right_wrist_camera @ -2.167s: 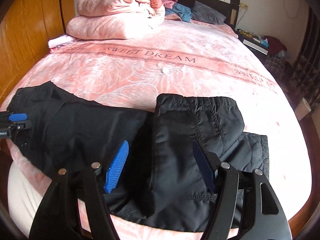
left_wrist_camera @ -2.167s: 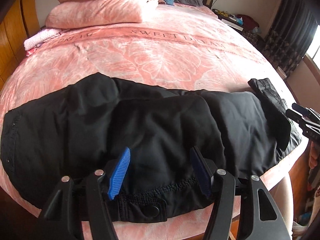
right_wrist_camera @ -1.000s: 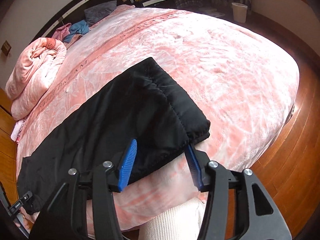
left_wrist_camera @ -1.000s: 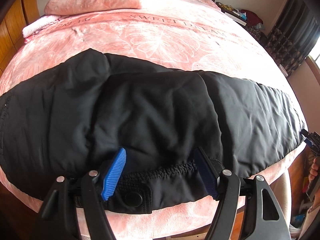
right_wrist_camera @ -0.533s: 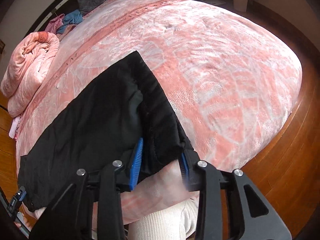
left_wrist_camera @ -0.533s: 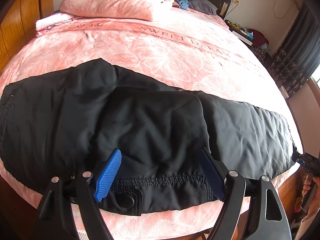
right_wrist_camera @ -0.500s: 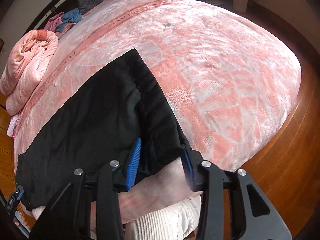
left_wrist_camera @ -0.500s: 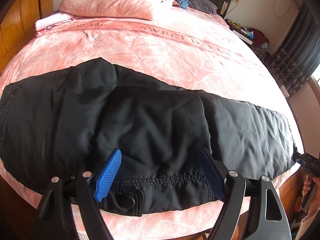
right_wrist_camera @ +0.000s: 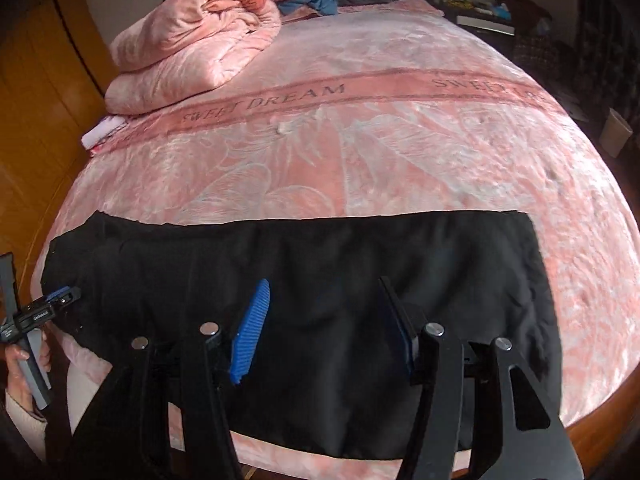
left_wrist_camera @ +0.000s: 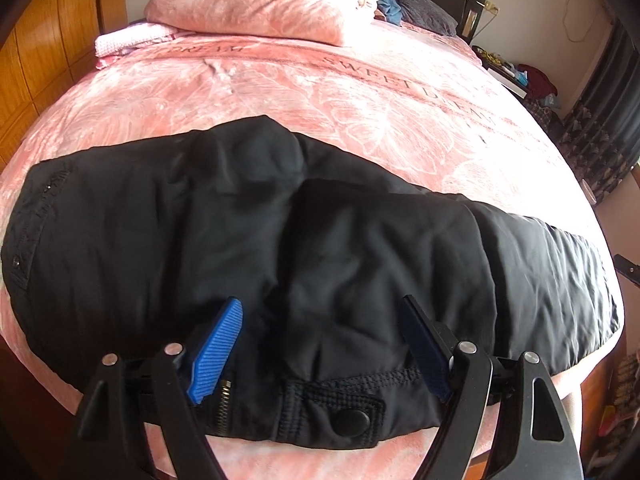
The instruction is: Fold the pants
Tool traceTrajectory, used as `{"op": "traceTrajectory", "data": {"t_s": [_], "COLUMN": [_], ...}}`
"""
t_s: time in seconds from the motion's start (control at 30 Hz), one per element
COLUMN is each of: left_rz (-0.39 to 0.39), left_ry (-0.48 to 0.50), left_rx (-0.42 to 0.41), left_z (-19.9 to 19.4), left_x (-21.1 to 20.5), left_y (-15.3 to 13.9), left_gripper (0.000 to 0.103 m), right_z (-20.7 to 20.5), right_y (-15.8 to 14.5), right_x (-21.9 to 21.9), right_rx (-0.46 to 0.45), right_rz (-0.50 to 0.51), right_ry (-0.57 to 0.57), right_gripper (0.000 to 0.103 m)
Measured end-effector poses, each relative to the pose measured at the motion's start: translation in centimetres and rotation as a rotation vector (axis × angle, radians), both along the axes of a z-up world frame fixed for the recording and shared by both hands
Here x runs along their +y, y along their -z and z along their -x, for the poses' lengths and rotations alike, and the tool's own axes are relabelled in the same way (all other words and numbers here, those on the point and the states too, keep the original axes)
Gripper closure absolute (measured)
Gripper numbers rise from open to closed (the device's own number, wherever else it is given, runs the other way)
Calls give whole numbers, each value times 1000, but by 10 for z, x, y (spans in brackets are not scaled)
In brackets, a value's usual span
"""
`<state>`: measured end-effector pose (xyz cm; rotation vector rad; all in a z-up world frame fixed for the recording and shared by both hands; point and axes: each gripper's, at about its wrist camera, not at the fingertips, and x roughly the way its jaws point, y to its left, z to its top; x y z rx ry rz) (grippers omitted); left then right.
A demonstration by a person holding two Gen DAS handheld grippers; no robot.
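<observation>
Half a second before, the right gripper (right_wrist_camera: 326, 320) was pinching the leg end of the pants (right_wrist_camera: 320, 288), and now it had let go and pulled back. Its two blue fingers (right_wrist_camera: 251, 336) stood wide apart above the black cloth, gripping nothing. The camera on it had swung round too, so the whole bed showed again.

The pants lay stretched out in one long black strip along the near edge of the pink blanket (right_wrist_camera: 360, 160). The leg end was flat and square on the right side. The waist end was on the left.

The left gripper (left_wrist_camera: 320, 344) had hardly moved. Its blue fingers (left_wrist_camera: 216, 344) were spread apart over the waist of the pants (left_wrist_camera: 280, 240), one on each side of a puffy fold. It was not squeezing anything. Just below it were the round black snap button (left_wrist_camera: 352, 420) and a bit of the zipper (left_wrist_camera: 225, 400) at the waistband.

From the right camera I could see the left gripper far off to the side, at the waist corner, with the person's hand (right_wrist_camera: 24, 364) around its handle.

At the far end of the bed sat a big folded pink quilt (right_wrist_camera: 192, 44). The words "SWEET DREAM" ran across the blanket.
</observation>
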<state>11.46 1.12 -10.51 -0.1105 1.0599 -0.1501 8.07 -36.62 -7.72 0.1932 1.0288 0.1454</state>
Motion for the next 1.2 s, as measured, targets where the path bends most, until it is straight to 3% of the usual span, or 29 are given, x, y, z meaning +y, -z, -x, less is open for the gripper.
{"op": "traceTrajectory", "data": {"t_s": [0.1,0.27,0.43,0.53,0.63,0.77,0.83,0.87,0.97,1.13,1.2], "left_rz": [5,5,-21,-64,-57,-53,-60,-66,-84,-78,-82], "left_ry": [-38,-124,-175,-205,-246,-268,-261,-258,-252,-268,-274], "left_rx": [-14,-27,-25,-19,-9,-11,-17,-20,-30,-42,-44], "left_z": [-14,-35,-39,-39,-40,-41,-42,-43,-43,-40,-41], "left_x": [23,59,86,107,134,151,150,149,146,148,149], "left_y": [-6,-10,-2,3,8,15,18,19,20,21,23], "left_gripper": [22,21,20,20,20,16,13,12,11,11,11], "right_z": [-39,-108,-155,-169,-176,-177,-179,-178,-177,-181,-182], "right_y": [6,10,27,43,54,64,66,67,61,26,28], "right_x": [69,168,262,302,316,323,331,337,346,341,344], "right_rx": [12,64,144,192,187,195,203,211,208,83,59], "right_rz": [-20,-149,-193,-150,-51,-17,-11,-22,3,-41,5], "right_ry": [-198,-461,-629,-677,-676,-727,-775,-805,-875,-874,-866], "right_gripper": [51,51,51,58,56,48,56,78,99,99,98]}}
